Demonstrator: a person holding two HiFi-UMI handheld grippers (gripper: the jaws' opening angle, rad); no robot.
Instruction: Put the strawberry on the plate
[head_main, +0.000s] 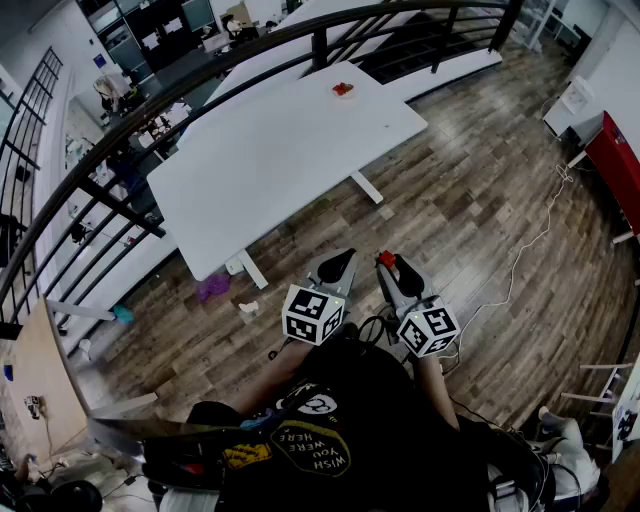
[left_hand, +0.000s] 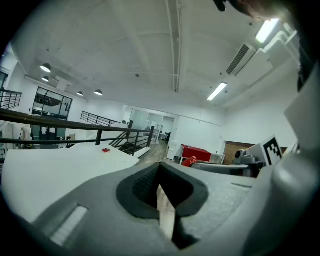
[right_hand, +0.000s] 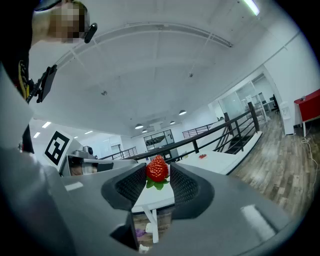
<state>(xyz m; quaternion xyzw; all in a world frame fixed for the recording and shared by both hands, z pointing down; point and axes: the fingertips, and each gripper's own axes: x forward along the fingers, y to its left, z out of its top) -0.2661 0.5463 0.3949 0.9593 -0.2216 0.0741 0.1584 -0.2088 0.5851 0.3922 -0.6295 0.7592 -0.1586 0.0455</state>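
Observation:
A red strawberry with green leaves sits between the tips of my right gripper, whose pads press on it from both sides. In the head view the strawberry shows at the tip of the right gripper, held over the wooden floor close to the person's body. My left gripper is beside it, jaws together with nothing in them. The white table stands a good way ahead. A small red thing lies near its far end; I cannot make out a plate.
A black railing runs behind the table. A red cabinet stands at the right, and a white cable trails over the wooden floor. A purple thing and scraps lie on the floor by the table's near leg.

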